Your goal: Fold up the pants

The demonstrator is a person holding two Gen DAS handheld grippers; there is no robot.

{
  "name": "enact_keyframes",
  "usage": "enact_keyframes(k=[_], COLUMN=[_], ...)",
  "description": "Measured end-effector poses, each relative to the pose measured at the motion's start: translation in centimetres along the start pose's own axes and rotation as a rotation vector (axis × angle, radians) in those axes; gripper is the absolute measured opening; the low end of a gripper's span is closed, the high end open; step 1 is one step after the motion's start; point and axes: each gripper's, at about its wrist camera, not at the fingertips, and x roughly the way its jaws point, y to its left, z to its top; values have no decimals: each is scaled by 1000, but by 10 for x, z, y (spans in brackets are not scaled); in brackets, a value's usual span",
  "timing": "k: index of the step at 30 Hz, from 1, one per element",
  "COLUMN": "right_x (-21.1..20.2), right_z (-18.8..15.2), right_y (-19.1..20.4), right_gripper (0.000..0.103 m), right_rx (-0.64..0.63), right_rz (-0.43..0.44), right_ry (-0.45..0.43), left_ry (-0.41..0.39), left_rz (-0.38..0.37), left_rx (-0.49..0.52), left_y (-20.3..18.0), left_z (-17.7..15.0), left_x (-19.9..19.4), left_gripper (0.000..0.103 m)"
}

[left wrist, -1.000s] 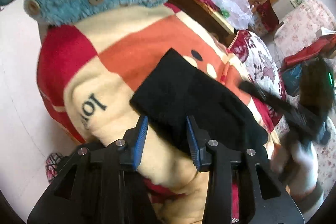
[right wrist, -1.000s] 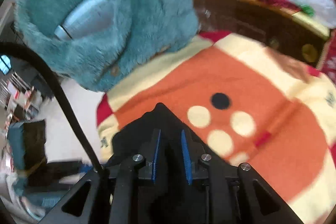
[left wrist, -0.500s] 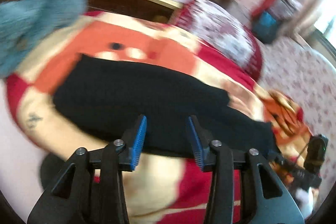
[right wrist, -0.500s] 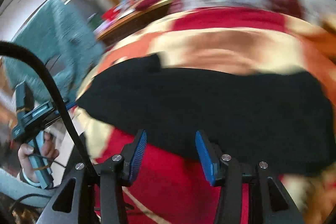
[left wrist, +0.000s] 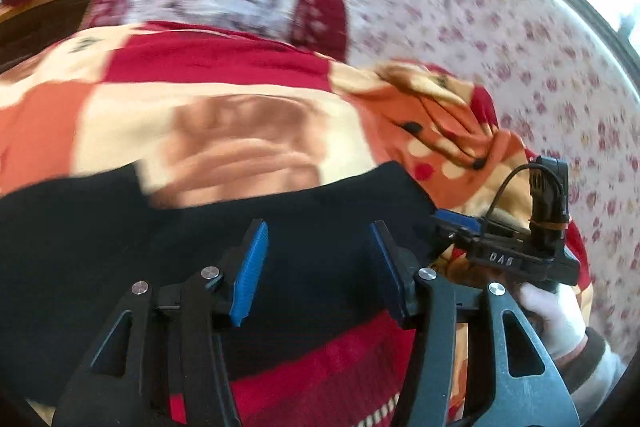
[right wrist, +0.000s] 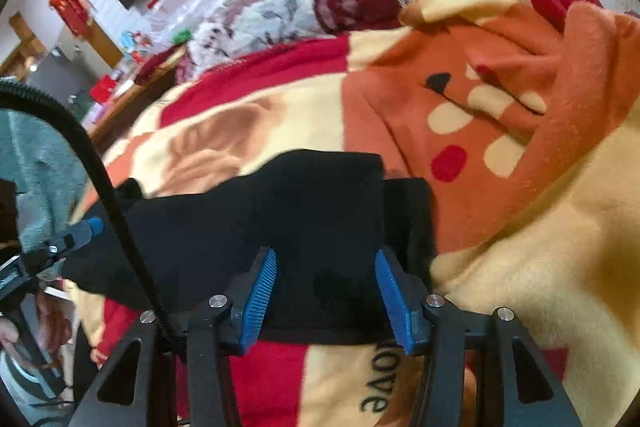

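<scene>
The pants [right wrist: 304, 215] are matt black cloth, smooth and without sheen. Under them the blanket [right wrist: 532, 267] is soft, fuzzy fleece with a short nap, printed in orange, cream and red. The left gripper [left wrist: 316, 267] and right gripper [right wrist: 326, 291] have matt black plastic frames, ribbed blue pads [right wrist: 262, 295] that look rubbery, and shiny metal screw heads. The bedsheet [left wrist: 540, 67] is thin floral cloth.

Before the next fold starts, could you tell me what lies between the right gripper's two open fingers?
In the right wrist view, the right gripper is open, with only the black pants showing between its fingers, lying on the cartoon blanket.
</scene>
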Motion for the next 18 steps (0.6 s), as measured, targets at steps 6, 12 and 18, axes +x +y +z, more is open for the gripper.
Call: enact_keyframes(k=[6, 12, 18], right_x=[2, 13, 22], right_z=[2, 5, 0], right_y=[0, -3, -16], right_gripper=[50, 49, 11], right_rx=[-4, -24, 12], right_rz=[-5, -41, -22], right_ry=[-9, 14, 7], left_ry=[66, 94, 116], left_rz=[-50, -23, -15], left_rx=[93, 177, 183], left_y=[-20, -38, -40], left_z=[23, 37, 43], left_x=[45, 74, 91], left_gripper=[52, 52, 52])
